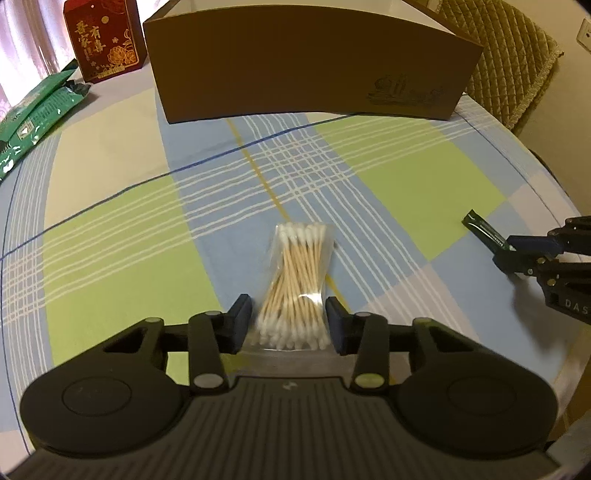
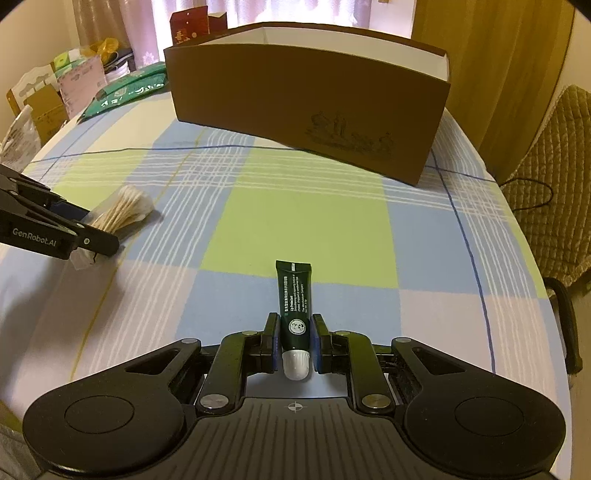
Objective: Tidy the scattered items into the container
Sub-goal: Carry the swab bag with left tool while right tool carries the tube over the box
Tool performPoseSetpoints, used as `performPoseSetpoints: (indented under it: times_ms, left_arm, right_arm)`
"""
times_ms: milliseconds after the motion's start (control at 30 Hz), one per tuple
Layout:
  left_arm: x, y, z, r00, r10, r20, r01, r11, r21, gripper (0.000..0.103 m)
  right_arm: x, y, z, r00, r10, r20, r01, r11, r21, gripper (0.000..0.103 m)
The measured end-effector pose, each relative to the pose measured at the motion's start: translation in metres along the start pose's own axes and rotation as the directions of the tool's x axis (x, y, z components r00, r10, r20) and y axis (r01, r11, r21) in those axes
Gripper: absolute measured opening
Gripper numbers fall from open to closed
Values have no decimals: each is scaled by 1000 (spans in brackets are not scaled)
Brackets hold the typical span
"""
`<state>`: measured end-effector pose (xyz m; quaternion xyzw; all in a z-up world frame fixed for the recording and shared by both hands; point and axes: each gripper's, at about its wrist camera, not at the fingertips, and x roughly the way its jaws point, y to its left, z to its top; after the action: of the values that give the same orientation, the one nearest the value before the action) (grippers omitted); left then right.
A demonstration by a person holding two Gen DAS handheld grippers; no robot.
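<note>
Cotton swabs (image 1: 293, 284), wooden-stemmed in a clear bag, are lying on the checked desk (image 1: 406, 173), pinched by the left hand-held gripper (image 1: 288, 325). At 3 o'clock, the right hand-held gripper (image 2: 294, 341) is clamping a dark green tube (image 2: 294, 301) with a white cap; the brown box (image 1: 306, 66) is standing at 12 o'clock.

Black tongs (image 2: 294, 341), blue pads, silver rivets

I see a table under a plaid cloth (image 2: 314, 229) of green, blue and pale checks. Quilted tan chair (image 2: 554, 177) at the right edge, black cable draped on it. Sheer pinkish curtains (image 2: 177, 7) behind, daylight coming through, room otherwise dim and warm. Wooden door or panel (image 2: 491, 55) far right. Red printed box (image 1: 101, 40) and green packets (image 1: 33, 114) at table's far left, more cartons (image 2: 55, 92) stacked beyond
</note>
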<state>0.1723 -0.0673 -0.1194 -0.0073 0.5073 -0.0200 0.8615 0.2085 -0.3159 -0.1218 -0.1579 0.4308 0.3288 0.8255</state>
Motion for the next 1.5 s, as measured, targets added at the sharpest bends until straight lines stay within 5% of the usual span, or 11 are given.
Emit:
performPoseSetpoints:
  times_ms: [433, 933, 1500]
  left_arm:
    - [0, -6, 8, 999, -5, -38, 7, 999, 33, 29]
    - [-39, 7, 9, 999, -35, -7, 35, 999, -32, 29]
    - [-71, 21, 32, 998, -37, 59, 40, 998, -39, 29]
  right_arm:
    - [1, -1, 5, 1000, 11, -16, -11, 1000, -2, 19]
    - [-20, -33, 16, 980, 200, -4, -192, 947, 258, 19]
    - [-49, -53, 51, 957, 284, 64, -290, 917, 273, 19]
